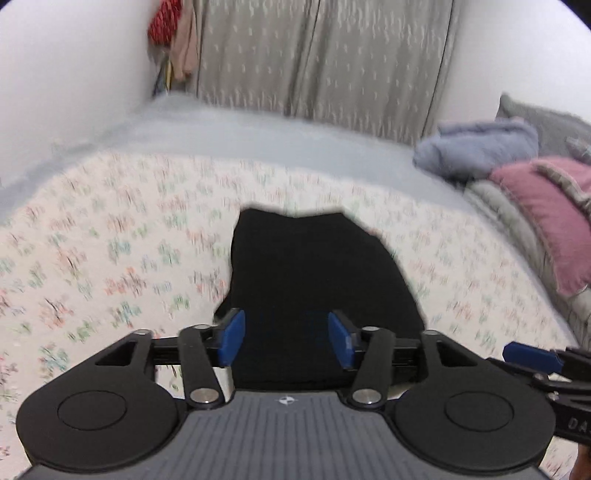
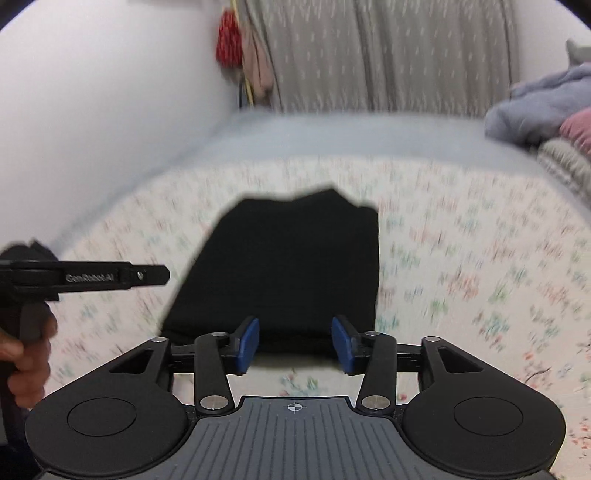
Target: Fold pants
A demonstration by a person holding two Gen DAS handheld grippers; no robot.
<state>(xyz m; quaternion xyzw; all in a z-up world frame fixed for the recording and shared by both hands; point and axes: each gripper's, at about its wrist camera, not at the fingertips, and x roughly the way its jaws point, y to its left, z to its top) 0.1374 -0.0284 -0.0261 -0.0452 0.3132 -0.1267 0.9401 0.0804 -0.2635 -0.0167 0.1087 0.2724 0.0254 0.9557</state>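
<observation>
Nearest your left camera is your left gripper (image 1: 286, 338), its blue pads (image 1: 232, 336) standing apart with nothing pinched; only the black pants (image 1: 317, 280) show in the gap, lying beyond and below it. No cloth is lifted in either view. Your right gripper (image 2: 295, 343) reads the same: blue pads (image 2: 248, 343) apart, nothing between them, the pants (image 2: 288, 266) flat past the tips.

The pants sit as a compact dark block on the floral sheet (image 1: 110, 240) of the bed, roughly mid-bed and just ahead of both grippers (too dark and blurred to see fold layers, so I cannot tell how many folds are in). The far edge looks uneven, with a small notch at the top.

In the right view your left gripper (image 2: 147, 275) pokes in from the left edge, side-on, held by your hand (image 2: 26, 354) on the grip; it is beside the left side of the pants, not touching them. In the left view a blue pad of your right gripper (image 1: 532, 354) shows at the right edge, over the sheet.

Far side: pale blue bedding (image 1: 258, 133), then a grey patterned curtain (image 1: 325, 55). At right, a pile with a lavender-blue towel (image 1: 476, 147) and a pink cushion (image 1: 546, 214). A red item (image 1: 164, 22) hangs in the corner (heavy motion blur throughout).
</observation>
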